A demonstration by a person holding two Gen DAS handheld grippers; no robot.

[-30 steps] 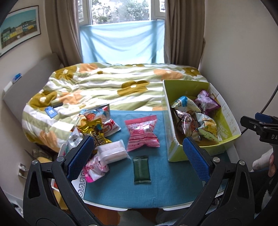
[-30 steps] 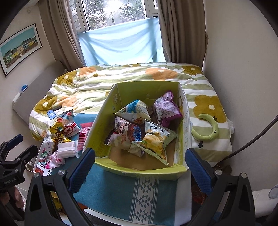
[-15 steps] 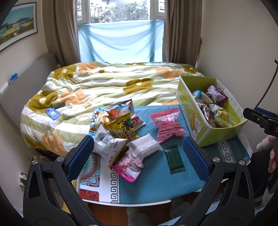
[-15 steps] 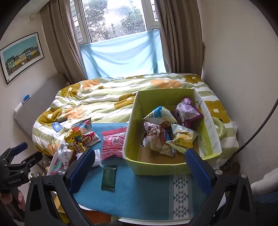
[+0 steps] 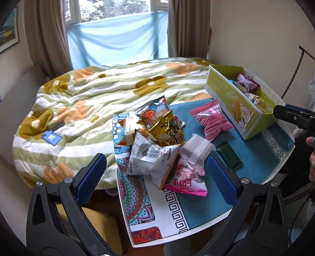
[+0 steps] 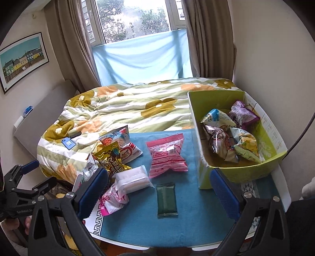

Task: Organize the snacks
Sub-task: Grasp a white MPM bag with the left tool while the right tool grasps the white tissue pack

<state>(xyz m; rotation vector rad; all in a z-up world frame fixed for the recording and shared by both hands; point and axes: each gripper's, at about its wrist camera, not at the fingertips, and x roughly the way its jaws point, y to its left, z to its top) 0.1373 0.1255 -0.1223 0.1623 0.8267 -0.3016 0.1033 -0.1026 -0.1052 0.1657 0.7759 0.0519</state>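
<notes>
My pads (image 6: 92,192) were blue on black arms, over a teal cloth (image 6: 189,222) edged with a white-and-black key border. The box (image 6: 248,174) was lime green, one packet (image 6: 167,157) pink-striped, another (image 6: 167,198) dark green, and the quilt (image 6: 128,106) striped green-white with ochre and orange flowers.

I am in a bedroom of a home. I see a bed with a flowered quilt (image 6: 137,106), curtains (image 6: 206,39) beside the window (image 6: 133,17), and a framed picture (image 6: 21,59) on the wall.
</notes>
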